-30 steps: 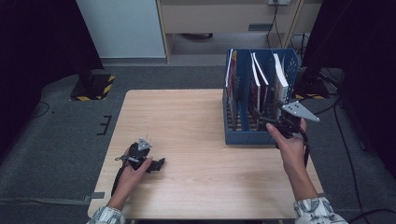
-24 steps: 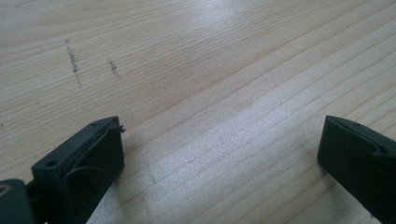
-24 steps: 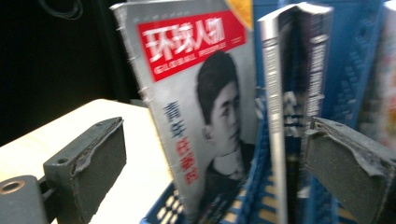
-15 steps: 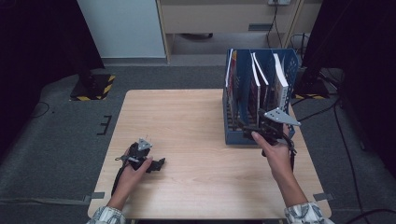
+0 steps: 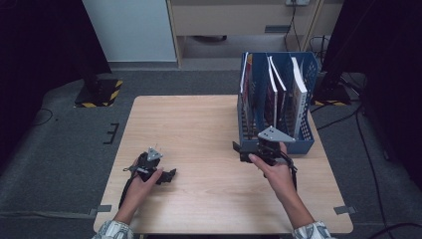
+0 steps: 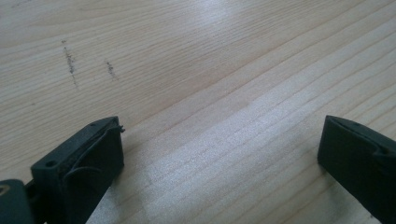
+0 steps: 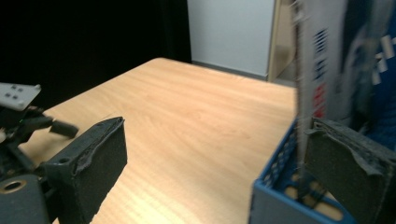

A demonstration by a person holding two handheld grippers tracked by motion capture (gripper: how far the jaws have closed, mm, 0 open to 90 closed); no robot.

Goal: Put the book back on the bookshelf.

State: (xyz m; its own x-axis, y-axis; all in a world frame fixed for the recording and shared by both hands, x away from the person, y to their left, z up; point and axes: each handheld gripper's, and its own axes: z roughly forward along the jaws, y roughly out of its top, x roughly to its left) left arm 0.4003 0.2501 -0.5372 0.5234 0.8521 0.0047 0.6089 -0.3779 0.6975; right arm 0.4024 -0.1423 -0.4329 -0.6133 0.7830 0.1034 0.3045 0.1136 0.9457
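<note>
A blue file rack [image 5: 300, 145] stands on the right side of the wooden table [image 5: 199, 124] with several upright books [image 5: 299, 83] in it. My right gripper [image 5: 240, 152] is open at the rack's front left corner and points left across the table. In the right gripper view the jaws [image 7: 219, 168] stand wide apart, the right one against the rack's corner [image 7: 275, 196] below a white book spine [image 7: 322, 60]. My left gripper [image 5: 168, 175] rests low on the table near the front left. Its jaws [image 6: 219, 154] are open over bare wood.
A white cabinet [image 5: 132, 30] and a wooden shelf unit [image 5: 234, 20] stand beyond the table on grey carpet. Black stands and cables [image 5: 343, 119] lie to the right of the rack. In the right gripper view the left gripper [image 7: 18, 116] shows at the far left.
My right gripper has moved left and down along the rack's front, from its right end to its left front corner. The left gripper has stayed where it was.
</note>
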